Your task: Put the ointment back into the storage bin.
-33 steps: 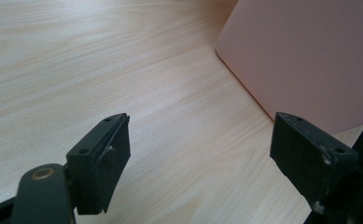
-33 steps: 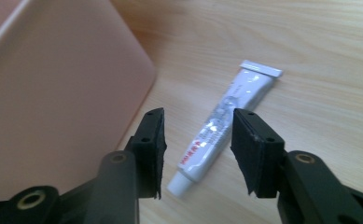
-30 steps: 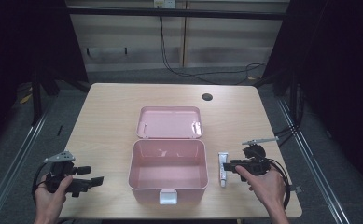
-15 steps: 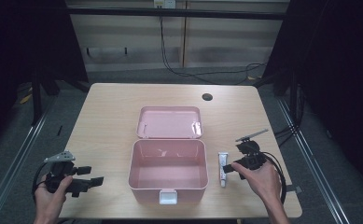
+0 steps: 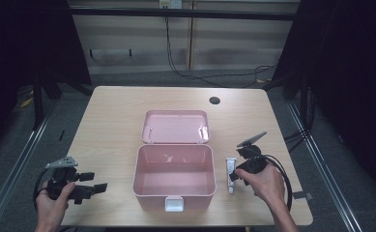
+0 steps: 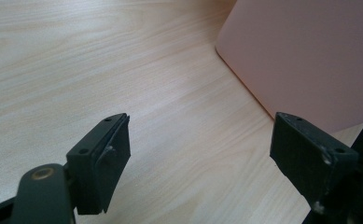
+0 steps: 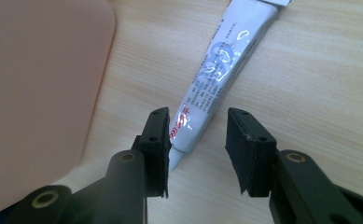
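An open pink box [image 5: 136, 175] stands mid-table with its lid [image 5: 176, 126] laid back behind it. Just right of the box lies a white tube [image 5: 230, 168], lengthwise toward me. My right gripper [image 5: 234, 178] hovers low over the tube's near end. In the right gripper view the tube [image 7: 221, 65] has its near end between the jaws of that gripper [image 7: 198, 140], close to the left pad. The jaws have just been closing but do not pinch it. My left gripper [image 5: 94, 182] rests open at the table's left front, its jaws [image 6: 202, 144] wide apart and facing the box wall [image 6: 305, 60].
The pink box side [image 7: 34, 93] stands close on the left of the tube. A dark round hole [image 5: 214, 100] sits in the tabletop at the back right. Cables trail from both grippers toward the table's front edge. Bare wood lies between the left gripper and the box.
The right hand has shifted a little by the tube and tilted its gripper, whose jaws stand narrower. The left hand and the box have stayed put.
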Demonstrator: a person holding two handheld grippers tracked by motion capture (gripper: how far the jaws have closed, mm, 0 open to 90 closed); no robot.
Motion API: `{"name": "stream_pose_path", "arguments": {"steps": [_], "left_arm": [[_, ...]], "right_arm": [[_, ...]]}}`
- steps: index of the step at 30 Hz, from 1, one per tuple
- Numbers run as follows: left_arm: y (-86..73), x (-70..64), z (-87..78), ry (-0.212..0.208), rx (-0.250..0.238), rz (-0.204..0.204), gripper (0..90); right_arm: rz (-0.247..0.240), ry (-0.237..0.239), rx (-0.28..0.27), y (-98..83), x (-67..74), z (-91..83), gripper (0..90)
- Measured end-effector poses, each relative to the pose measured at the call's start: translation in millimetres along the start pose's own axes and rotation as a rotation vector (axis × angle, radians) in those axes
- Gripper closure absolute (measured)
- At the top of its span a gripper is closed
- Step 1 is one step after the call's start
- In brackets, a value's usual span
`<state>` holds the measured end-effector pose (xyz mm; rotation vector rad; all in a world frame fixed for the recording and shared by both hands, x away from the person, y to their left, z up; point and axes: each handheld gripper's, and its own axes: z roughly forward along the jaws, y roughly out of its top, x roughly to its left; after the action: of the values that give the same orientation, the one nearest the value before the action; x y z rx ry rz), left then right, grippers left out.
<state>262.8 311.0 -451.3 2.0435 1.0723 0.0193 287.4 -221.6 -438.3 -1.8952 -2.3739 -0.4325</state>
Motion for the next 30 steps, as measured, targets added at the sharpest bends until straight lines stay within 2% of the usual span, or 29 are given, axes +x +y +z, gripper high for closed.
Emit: {"name": "stream_pose_path", "arguments": {"steps": [6, 10, 14, 21, 30], "left_arm": [[0.0, -0.2, 0.2, -0.002, -0.001, -0.002, 20.0], [0.1, -0.6, 1.0, -0.004, 0.000, 0.000, 20.0], [0.3, -0.3, 1.6, -0.005, 0.008, -0.001, 20.0], [0.2, -0.1, 1.8, -0.008, 0.010, 0.004, 20.0], [0.2, -0.2, 1.6, -0.005, 0.007, 0.000, 20.0]], "right_arm": [[0.018, -0.051, 0.054, 9.5, 8.8, 8.2, 60.7], [0.027, -0.064, 0.090, 11.9, 9.0, 14.1, 61.7], [0.054, -0.071, 0.101, 14.8, 9.4, 19.4, 62.5], [0.062, -0.089, 0.113, 17.7, 9.2, 25.7, 62.9], [0.045, -0.126, 0.144, 20.5, 8.6, 32.5, 68.5]]}}
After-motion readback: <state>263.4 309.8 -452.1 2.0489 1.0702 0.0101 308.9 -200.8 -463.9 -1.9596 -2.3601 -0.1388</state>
